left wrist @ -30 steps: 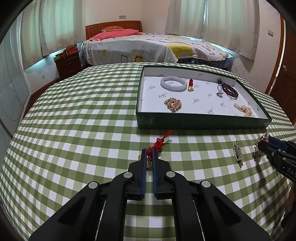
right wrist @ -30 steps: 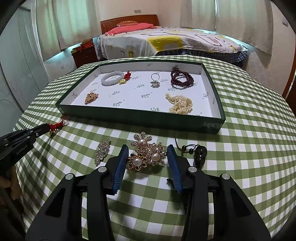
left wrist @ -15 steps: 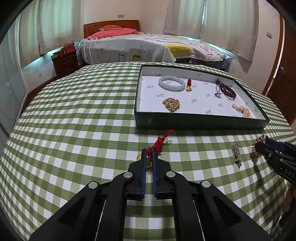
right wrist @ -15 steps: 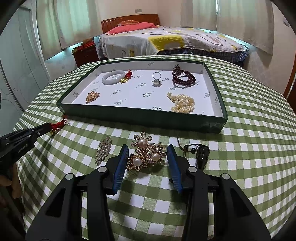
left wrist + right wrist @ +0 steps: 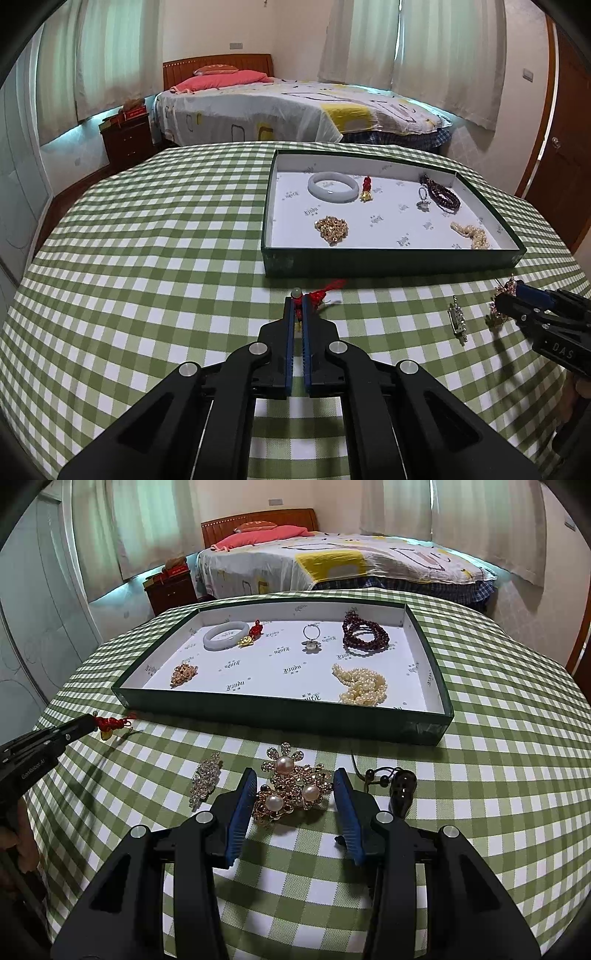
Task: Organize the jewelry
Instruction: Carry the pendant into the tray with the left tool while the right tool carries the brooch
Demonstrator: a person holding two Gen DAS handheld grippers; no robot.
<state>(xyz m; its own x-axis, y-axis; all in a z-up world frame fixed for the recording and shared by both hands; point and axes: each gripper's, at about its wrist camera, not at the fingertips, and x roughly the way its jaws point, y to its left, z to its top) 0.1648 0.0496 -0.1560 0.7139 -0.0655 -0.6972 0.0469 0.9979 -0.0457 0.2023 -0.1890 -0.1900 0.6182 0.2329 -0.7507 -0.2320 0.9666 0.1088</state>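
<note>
Green-checked counter [image 5: 147, 258] fills both views, green tray [image 5: 288, 722] beyond each gripper. Left gripper [image 5: 298, 301] is clamped tight on the red knotted charm [image 5: 321, 293]. Right gripper [image 5: 293, 790], part open, straddles the pearl brooch [image 5: 291, 790] without pinching it.

Checked table [image 5: 498, 709]; green tray [image 5: 280, 722]; pearl brooch [image 5: 291, 786]; crystal brooch [image 5: 204, 781]; dark pendant [image 5: 402, 789].
</note>
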